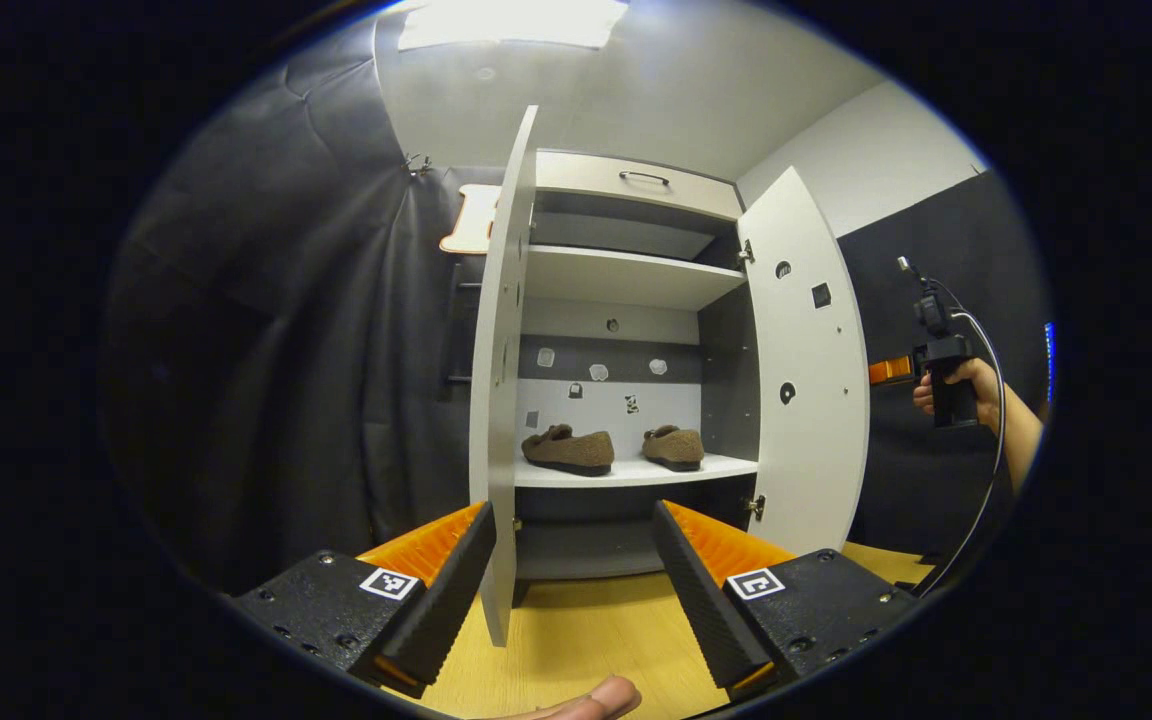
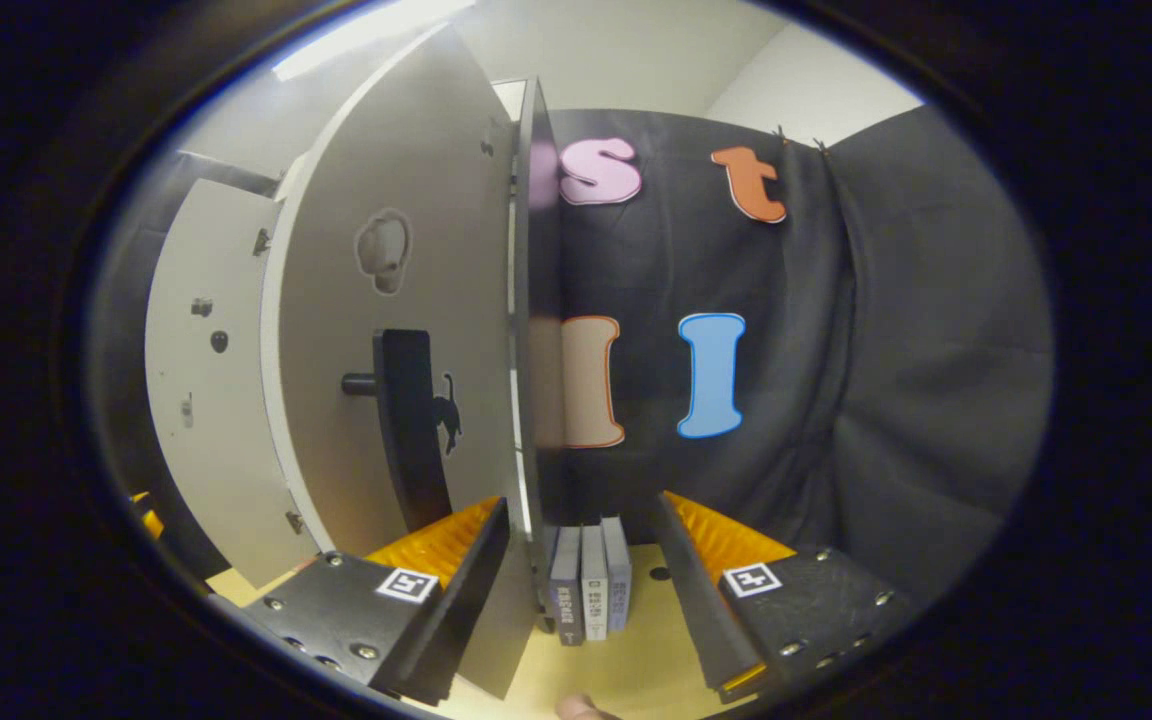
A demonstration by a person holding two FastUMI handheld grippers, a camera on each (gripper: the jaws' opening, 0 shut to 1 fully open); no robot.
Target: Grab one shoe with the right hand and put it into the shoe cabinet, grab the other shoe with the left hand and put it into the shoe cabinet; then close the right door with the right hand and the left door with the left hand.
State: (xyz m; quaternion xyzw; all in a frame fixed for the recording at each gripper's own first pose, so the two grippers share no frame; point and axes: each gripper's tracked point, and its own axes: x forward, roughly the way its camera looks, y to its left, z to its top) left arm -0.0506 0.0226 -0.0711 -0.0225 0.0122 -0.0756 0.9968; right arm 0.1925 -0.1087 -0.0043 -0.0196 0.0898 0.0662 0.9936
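The white shoe cabinet stands with both doors swung wide. Two brown fuzzy shoes rest side by side on its lower shelf. My left gripper is open, and the left door stands edge-on between its fingers, close to the left one. The right door hangs open past the shelf; beyond it a hand holds the right gripper. In the right gripper view my right gripper is open at the right door's outer face, whose black handle shows, the door's edge just inside the left finger.
The cabinet stands on a light wooden surface. Black cloth walls close in on both sides. Three upright books stand on the wood behind the right door. The other door's white panel shows farther left. A drawer with a handle tops the cabinet.
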